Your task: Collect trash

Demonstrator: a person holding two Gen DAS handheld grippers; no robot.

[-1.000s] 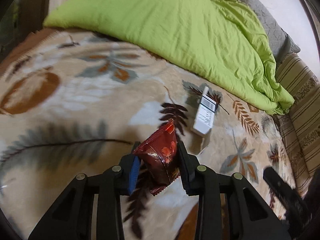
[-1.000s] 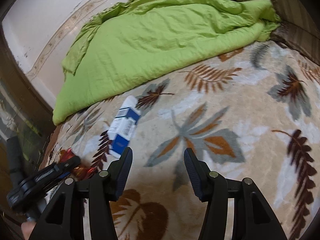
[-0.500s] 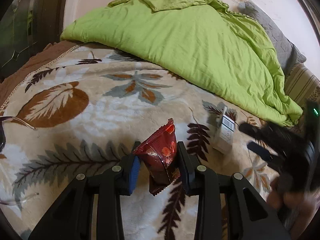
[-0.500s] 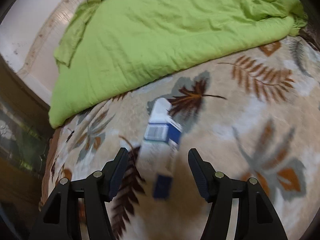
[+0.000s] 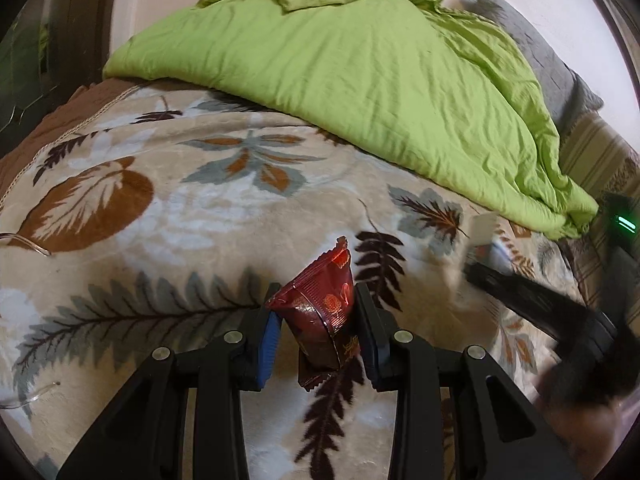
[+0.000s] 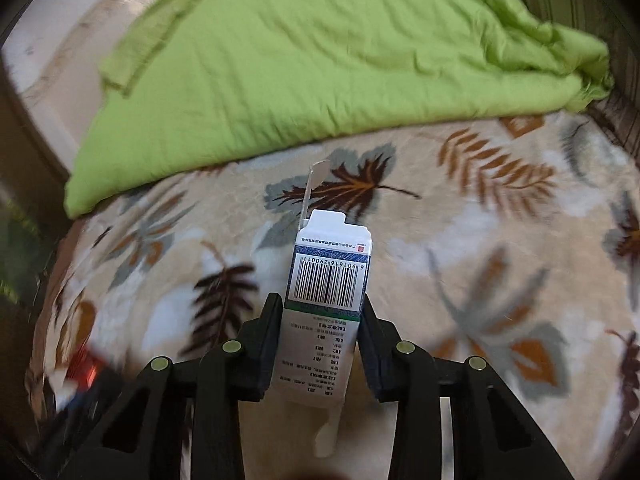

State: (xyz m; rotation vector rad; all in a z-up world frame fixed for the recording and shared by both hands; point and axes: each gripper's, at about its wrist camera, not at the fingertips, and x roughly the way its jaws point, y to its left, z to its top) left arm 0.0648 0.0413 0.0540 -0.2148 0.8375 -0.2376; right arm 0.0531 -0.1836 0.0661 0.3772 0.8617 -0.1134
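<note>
Both fingers (image 5: 362, 320) level, wrapper (image 5: 320, 320) pinched

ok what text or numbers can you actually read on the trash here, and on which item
"6 901616 290011": digits along the barcode on the box, seen upside down from the right wrist camera.
Small print on the box's white panel below the barcode: too small to read.
Line of print and red mark above the barcode: too small to read.
Gold script low on the red wrapper: not legible.
</note>
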